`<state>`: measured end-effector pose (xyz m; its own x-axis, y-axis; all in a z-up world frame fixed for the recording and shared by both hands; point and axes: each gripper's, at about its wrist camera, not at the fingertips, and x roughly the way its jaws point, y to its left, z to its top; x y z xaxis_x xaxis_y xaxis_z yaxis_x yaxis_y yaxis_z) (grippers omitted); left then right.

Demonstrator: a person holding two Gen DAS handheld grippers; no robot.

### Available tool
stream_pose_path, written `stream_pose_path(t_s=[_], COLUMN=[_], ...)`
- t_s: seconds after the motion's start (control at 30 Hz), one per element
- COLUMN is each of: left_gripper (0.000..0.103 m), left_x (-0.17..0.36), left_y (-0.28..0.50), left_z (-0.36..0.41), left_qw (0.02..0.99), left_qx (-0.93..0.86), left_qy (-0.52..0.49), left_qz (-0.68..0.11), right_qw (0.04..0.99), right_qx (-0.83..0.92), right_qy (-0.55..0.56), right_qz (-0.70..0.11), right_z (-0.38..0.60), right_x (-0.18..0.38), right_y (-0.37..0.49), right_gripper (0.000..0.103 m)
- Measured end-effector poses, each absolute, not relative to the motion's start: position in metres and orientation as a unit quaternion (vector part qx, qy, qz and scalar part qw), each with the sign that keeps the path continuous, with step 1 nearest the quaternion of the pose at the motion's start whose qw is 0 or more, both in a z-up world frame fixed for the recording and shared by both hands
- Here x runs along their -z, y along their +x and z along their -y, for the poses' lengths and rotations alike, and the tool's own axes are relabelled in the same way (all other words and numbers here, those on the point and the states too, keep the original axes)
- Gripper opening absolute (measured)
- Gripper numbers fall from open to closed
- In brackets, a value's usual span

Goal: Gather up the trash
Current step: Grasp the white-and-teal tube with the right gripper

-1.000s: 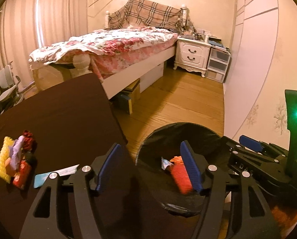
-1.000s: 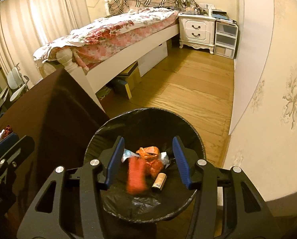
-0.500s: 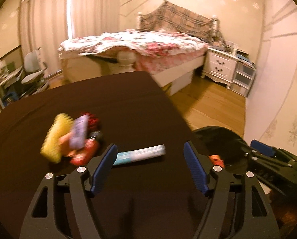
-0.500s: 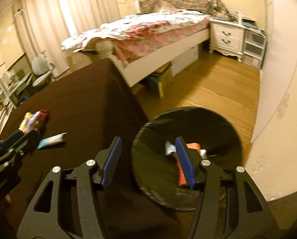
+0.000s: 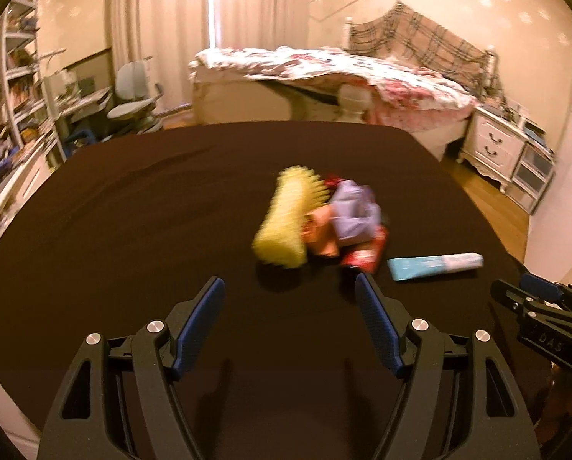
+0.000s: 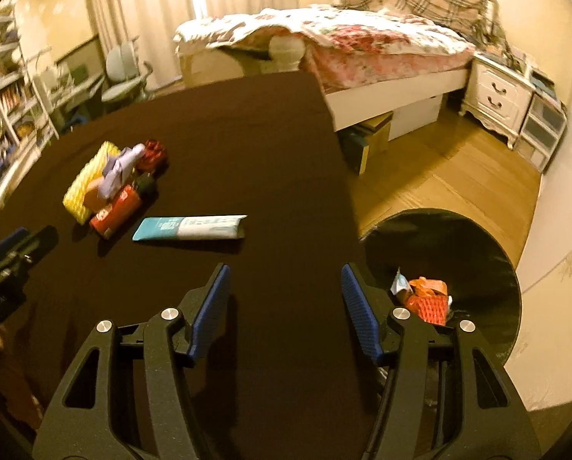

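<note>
Brown cloth covers the table (image 6: pixel 228 145); beside it, the black bin (image 6: pixel 477 237) holds orange trash (image 6: pixel 426 299). Remaining trash pile (image 5: pixel 316 222) and blue tube (image 6: pixel 190 227) lie on top. Left gripper (image 5: pixel 290 306) and right gripper (image 6: pixel 284 295) gape empty.

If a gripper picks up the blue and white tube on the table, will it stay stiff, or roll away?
The tube lies flat on the dark table, apart from the trash pile. Its blue end looks flattened, so it probably will not roll. It seems a soft squeeze tube, so it may dent or sag between the fingers. It is likely light.
</note>
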<state>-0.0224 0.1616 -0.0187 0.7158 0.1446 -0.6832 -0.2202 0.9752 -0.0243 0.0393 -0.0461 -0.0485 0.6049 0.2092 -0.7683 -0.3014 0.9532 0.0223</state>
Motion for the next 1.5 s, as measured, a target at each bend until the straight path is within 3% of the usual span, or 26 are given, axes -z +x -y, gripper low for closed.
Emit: stream_pose_path(t_s=[0.3, 0.87, 1.07, 1.33, 1.5], left_gripper=[0.071, 0.071, 0.071, 0.073, 0.074], left_x=[0.025, 0.032, 0.03, 0.028, 0.027], left_y=[-0.025, -0.014, -0.013, -0.013, -0.003], left_z=[-0.195, -0.211, -0.213, -0.213, -0.21], left_qw=[0.918, 0.912, 0.913, 0.919, 0.921], left_qx=[-0.122, -0.134, -0.134, -0.122, -0.114], left_qy=[-0.079, -0.088, -0.092, -0.09, -0.086], left_qz=[-0.37, -0.377, -0.375, -0.364, -0.361], right_qw=[0.889, 0.901, 0.891, 0.885, 0.885], right_qx=[-0.131, -0.145, -0.173, -0.172, -0.174], right_qy=[-0.105, -0.039, -0.062, -0.073, -0.07], right_qz=[-0.427, -0.407, -0.416, -0.427, -0.427], right_z=[0.016, -0.001, -0.031, -0.027, -0.022], right_x=[0.05, 0.035, 0.042, 0.048, 0.049], right_y=[0.065, 0.077, 0.072, 0.071, 0.072], right_gripper=[0.061, 0.061, 0.059, 0.028, 0.022])
